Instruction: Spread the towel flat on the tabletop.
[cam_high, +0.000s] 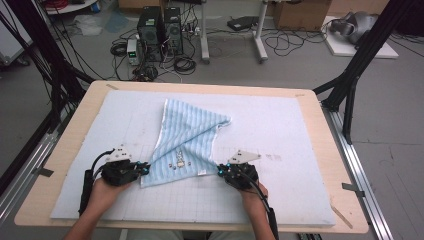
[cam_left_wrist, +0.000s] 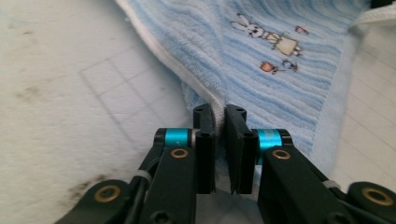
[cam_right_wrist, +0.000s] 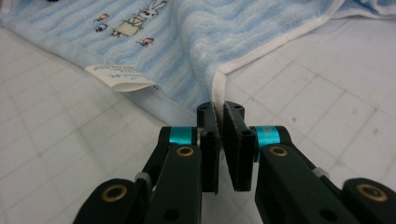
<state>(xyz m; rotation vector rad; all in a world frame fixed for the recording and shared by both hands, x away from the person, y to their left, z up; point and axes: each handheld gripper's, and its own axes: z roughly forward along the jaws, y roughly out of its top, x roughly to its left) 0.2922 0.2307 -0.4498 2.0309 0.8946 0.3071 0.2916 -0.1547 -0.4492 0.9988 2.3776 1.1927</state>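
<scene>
- Left gripper (cam_high: 146, 169), borne by the left hand (cam_high: 102, 192) coming in low from the near table edge, lying nearly level and aimed rightward at the towel's near left corner.
- Jaws there clamped on the white-hemmed edge of the towel (cam_left_wrist: 261, 51), cloth pinched between the pads in the left gripper view.
- Right gripper (cam_high: 220, 171), in the right hand (cam_high: 255, 197), likewise low and level, aimed leftward at the near right corner.
- Jaws there clamped on the hem corner of the towel (cam_right_wrist: 224, 42), just beside the white label (cam_right_wrist: 122, 77).
- Blue striped towel (cam_high: 187, 137) on the pale mat (cam_high: 280, 125), bunched into a rough triangle, widest at the near side between the grippers, narrowing toward the far side; rabbit print (cam_high: 178, 159) near the front hem.
- Wide bare mat left and right of the towel and beyond it; narrower strip between the hands and the near edge of the wooden table (cam_high: 320, 105).
</scene>
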